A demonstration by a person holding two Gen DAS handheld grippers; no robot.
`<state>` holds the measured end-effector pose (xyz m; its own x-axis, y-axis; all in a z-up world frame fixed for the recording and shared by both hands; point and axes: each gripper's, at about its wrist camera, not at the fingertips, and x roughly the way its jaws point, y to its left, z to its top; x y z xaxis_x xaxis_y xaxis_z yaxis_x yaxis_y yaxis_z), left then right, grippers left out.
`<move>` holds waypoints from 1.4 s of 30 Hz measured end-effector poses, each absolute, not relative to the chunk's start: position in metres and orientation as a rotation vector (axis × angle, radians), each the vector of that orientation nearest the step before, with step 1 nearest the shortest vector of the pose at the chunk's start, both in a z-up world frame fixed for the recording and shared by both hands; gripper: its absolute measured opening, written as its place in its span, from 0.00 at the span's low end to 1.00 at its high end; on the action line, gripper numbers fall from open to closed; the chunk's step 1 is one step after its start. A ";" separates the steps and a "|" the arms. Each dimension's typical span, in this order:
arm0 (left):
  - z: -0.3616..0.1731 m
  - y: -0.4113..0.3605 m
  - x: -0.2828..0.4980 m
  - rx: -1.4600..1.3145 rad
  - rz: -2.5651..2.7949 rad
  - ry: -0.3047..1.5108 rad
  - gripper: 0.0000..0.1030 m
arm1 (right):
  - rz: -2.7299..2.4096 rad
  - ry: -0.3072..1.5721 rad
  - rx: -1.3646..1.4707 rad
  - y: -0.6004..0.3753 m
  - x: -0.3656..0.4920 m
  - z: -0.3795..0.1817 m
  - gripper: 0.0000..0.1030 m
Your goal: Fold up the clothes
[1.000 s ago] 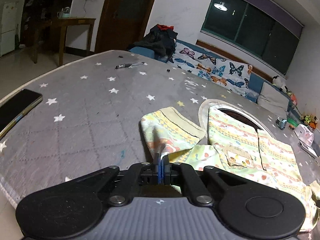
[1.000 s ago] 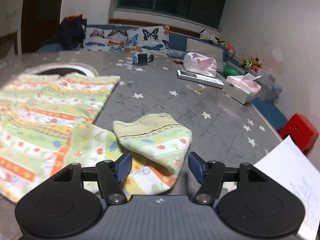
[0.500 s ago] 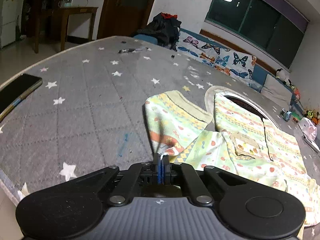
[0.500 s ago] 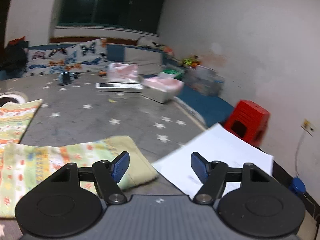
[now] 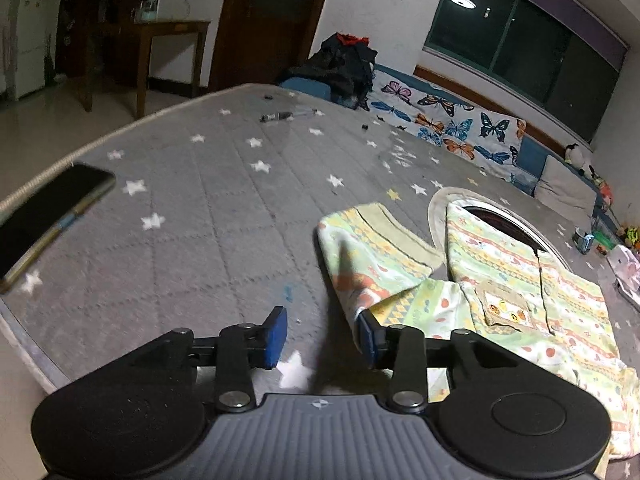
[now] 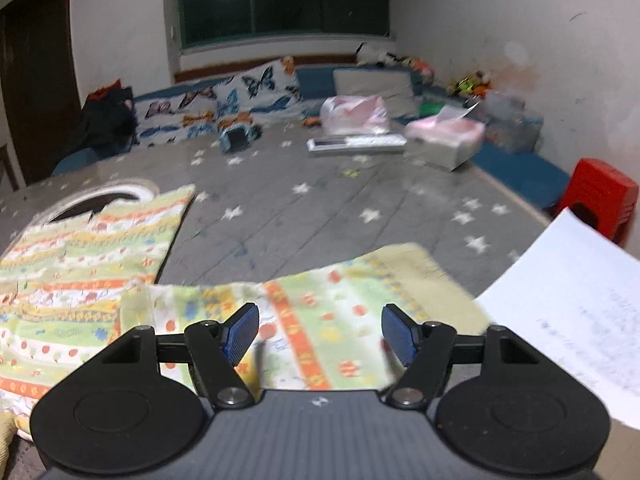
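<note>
Both grippers have their jaws wide apart, holding nothing. The left gripper (image 5: 322, 336) sits right beside the patterned shirt's (image 5: 532, 280) folded-in sleeve (image 5: 372, 256) on the grey star mattress (image 5: 192, 208); the right gripper (image 6: 320, 334) hovers over the other sleeve (image 6: 332, 320), next to a paper sheet (image 6: 576, 300).

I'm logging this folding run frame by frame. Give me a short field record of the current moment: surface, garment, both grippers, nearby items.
surface: grey star-print mat
garment: patterned child's top, lying flat, sleeves spread
left sleeve: on the mat, its edge at the left gripper's right pad
right sleeve: stretched toward the paper
left gripper: open, nothing clamped
right gripper: open, over the right sleeve
nearby: phone at the mat's edge; paper beside the right cuff; red stool
</note>
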<state>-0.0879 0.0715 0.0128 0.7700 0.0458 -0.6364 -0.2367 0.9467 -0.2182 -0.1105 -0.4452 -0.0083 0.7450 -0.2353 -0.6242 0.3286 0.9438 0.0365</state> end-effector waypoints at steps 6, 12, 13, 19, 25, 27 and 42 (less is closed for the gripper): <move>0.019 0.052 -0.081 -0.093 0.161 0.648 0.57 | -0.300 0.686 0.151 -0.436 -0.114 -0.018 0.69; 0.005 0.033 -0.058 0.035 0.162 0.717 0.63 | -0.296 0.687 0.176 -0.440 -0.113 -0.017 0.78; 0.002 0.029 -0.054 0.063 0.169 0.723 0.64 | -0.297 0.686 0.173 -0.439 -0.113 -0.017 0.78; -0.006 0.030 -0.033 0.088 0.251 0.707 0.64 | -0.300 0.689 0.152 -0.435 -0.112 -0.019 0.82; -0.004 0.061 -0.025 -0.033 0.392 0.656 0.71 | -0.300 0.688 0.135 -0.432 -0.111 -0.021 0.86; -0.004 0.074 -0.026 -0.086 0.435 0.647 0.73 | -0.299 0.689 0.131 -0.432 -0.110 -0.021 0.88; -0.005 0.134 -0.049 -0.431 0.518 0.595 0.82 | -0.287 0.690 0.127 -0.431 -0.109 -0.023 0.90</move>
